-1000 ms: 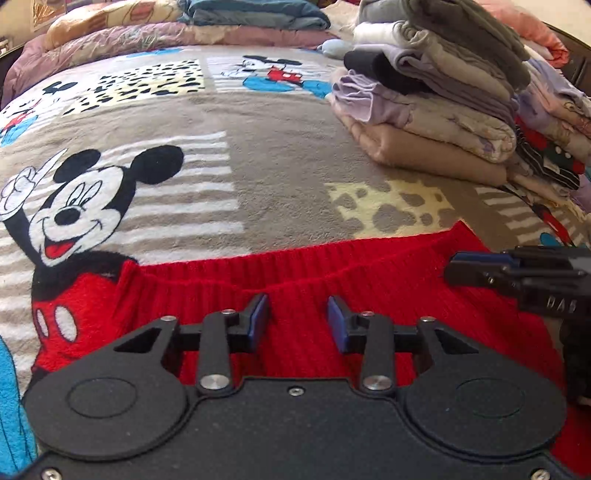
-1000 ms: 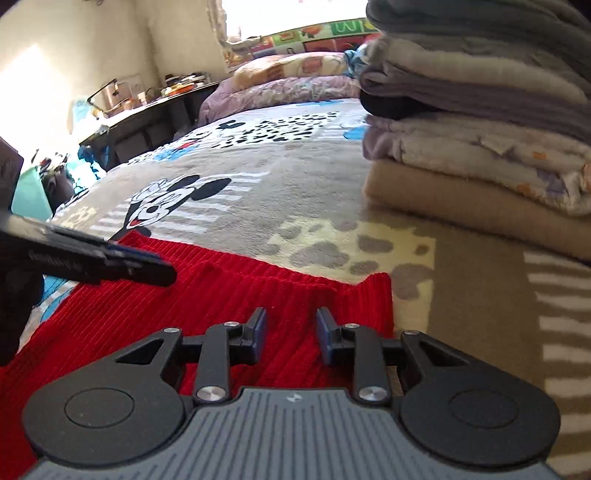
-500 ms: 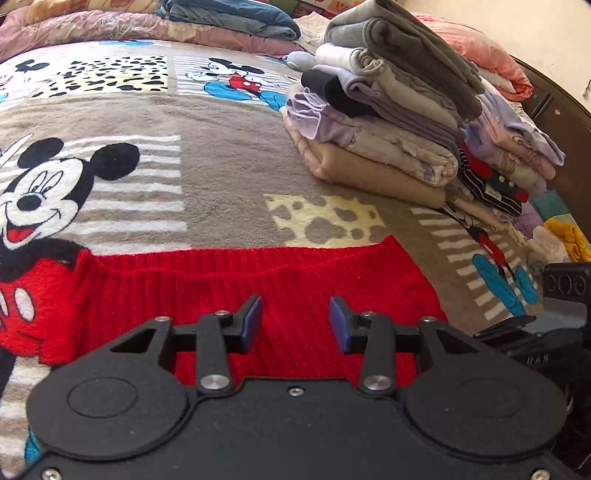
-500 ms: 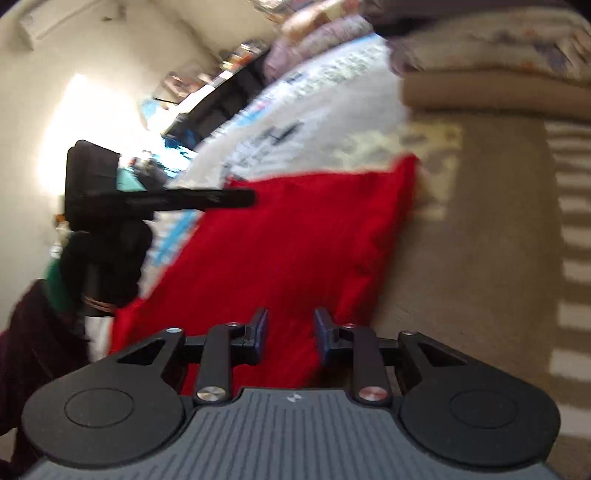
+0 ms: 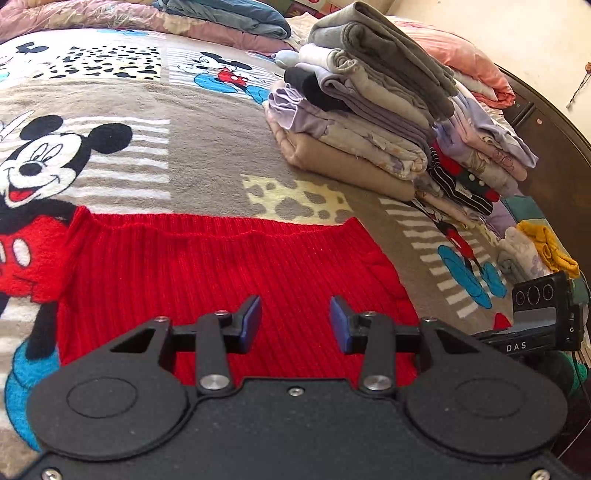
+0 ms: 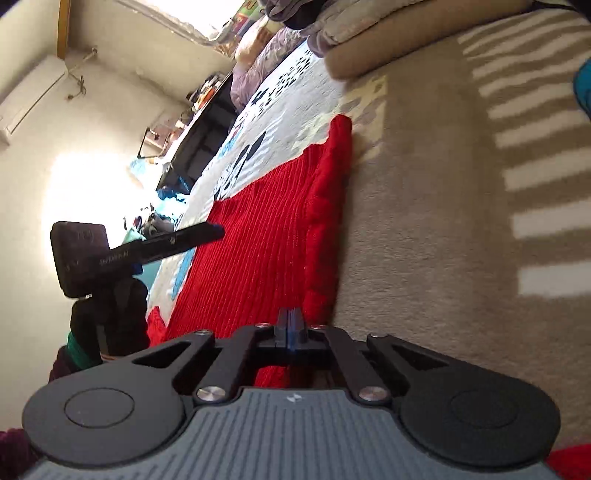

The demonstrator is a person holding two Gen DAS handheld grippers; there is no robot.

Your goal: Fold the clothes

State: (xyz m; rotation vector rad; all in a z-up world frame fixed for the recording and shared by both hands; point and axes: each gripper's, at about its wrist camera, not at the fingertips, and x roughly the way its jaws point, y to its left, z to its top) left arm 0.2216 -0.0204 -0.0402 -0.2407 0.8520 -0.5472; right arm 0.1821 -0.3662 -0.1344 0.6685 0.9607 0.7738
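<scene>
A red ribbed knit sweater lies flat on the Mickey Mouse blanket. My left gripper is open and empty, hovering over the sweater's near part. In the right wrist view the sweater runs away from me, and my right gripper is shut at its right edge; I cannot see whether fabric is pinched between the pads. The right gripper also shows at the right edge of the left wrist view. The left gripper shows at the left of the right wrist view.
A tall stack of folded clothes sits on the bed to the far right, with more folded items and a yellow piece beside it. Pillows and bedding lie at the head. A dark desk stands beyond the bed.
My right gripper rolled onto its side, swung back to the sweater's right edge and closed. My left gripper turned right and drew back a little; it stays open.
</scene>
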